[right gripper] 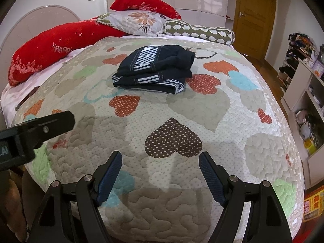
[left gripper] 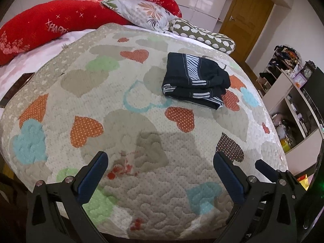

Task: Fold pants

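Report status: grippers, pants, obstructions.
Left gripper open, right gripper open, both empty above the quilt. Pants folded in a bundle mid-bed, untouched. Nothing between grippers and pants.

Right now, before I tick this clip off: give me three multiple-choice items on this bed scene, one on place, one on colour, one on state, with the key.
1. Where do the pants lie?
A. on the heart-patterned quilt
B. on the floor
C. on the shelf

2. What colour is the long pillow at the head of the bed?
A. blue
B. red
C. yellow

3. How are the left gripper and right gripper?
A. both shut on cloth
B. one open, one shut
C. both open, empty

Key: A, they rest folded mid-quilt; B, red with pale print; C, fingers spread, nothing between.
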`<state>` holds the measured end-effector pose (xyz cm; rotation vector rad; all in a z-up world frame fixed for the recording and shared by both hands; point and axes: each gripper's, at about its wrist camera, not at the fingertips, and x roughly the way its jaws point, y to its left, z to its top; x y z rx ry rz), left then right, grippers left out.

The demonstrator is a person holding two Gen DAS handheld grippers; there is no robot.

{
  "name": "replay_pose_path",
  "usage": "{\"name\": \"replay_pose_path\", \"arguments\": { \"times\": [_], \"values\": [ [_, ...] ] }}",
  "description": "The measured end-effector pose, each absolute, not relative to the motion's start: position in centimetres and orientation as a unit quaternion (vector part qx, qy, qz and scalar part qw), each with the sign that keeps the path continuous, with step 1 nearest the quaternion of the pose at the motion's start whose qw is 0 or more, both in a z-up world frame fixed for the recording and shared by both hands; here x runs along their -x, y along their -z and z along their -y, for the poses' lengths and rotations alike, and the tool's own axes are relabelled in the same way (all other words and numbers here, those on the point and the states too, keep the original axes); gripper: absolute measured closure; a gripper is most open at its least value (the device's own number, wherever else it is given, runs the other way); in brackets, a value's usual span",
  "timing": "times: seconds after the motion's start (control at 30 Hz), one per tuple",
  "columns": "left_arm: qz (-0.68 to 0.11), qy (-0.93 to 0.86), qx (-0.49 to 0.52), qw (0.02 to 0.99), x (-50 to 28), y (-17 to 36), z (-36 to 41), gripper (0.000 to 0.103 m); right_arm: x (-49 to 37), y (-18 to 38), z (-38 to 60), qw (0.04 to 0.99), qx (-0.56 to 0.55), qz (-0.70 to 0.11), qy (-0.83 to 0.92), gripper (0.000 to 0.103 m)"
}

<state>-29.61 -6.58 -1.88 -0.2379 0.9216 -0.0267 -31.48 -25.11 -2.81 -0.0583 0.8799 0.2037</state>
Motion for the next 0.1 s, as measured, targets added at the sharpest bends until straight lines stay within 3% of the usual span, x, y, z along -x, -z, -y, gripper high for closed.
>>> {"name": "replay_pose_path", "arguments": {
  "times": [0.1],
  "values": [
    [-0.448,0.016,0.113,0.887,29.60,2.07,6.75,0.000,31.58,2.82,24.85,0.899,0.032,-0.424,-0.103,0.021]
  ]
}}
